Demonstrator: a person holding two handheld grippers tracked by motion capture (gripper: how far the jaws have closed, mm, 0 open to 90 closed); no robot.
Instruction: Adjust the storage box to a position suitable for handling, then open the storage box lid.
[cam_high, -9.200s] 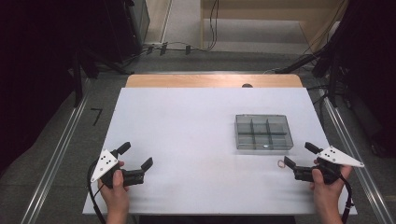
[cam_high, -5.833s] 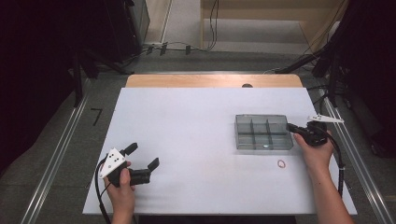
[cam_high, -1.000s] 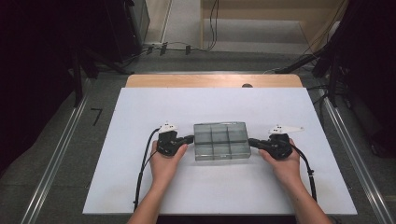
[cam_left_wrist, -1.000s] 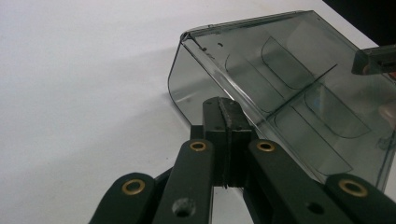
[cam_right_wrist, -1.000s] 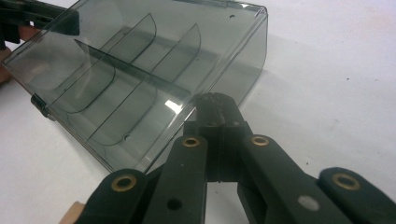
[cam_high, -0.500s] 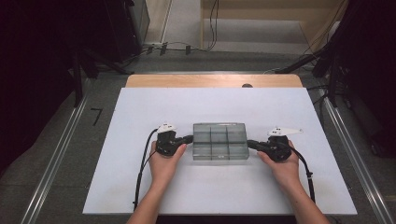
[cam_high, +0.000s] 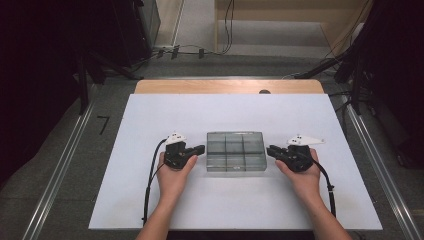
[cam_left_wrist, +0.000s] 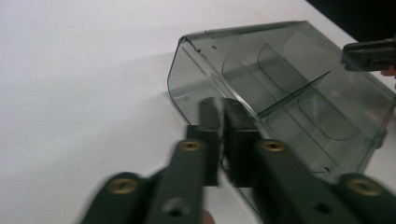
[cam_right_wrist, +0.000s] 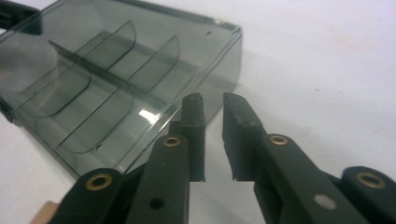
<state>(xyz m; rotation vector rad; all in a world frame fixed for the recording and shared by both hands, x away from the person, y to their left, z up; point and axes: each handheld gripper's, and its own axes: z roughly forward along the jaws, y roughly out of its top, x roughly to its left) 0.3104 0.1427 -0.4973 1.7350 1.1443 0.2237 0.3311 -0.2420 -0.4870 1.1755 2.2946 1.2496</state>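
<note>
Box: the smoky divided organizer box (cam_high: 235, 151) sits mid-table, compartments bare.
Left gripper (cam_high: 199, 149): at its left end wall, jaws just parting, a narrow gap, wall edge between.
Right gripper (cam_high: 270, 150): at the right end, jaws just parting, clear of the wall.
Table (cam_high: 150, 205): white top (cam_high: 280, 115) open all round; wooden strip (cam_high: 200, 86) along the far edge.

Both jaws just opened (off the box (cam_high: 235, 151)), box stays centred.

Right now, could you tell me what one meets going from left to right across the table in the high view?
Trailing cable → left tool → clear divided box → right tool → cable of the right tool, all on the white table.
</note>
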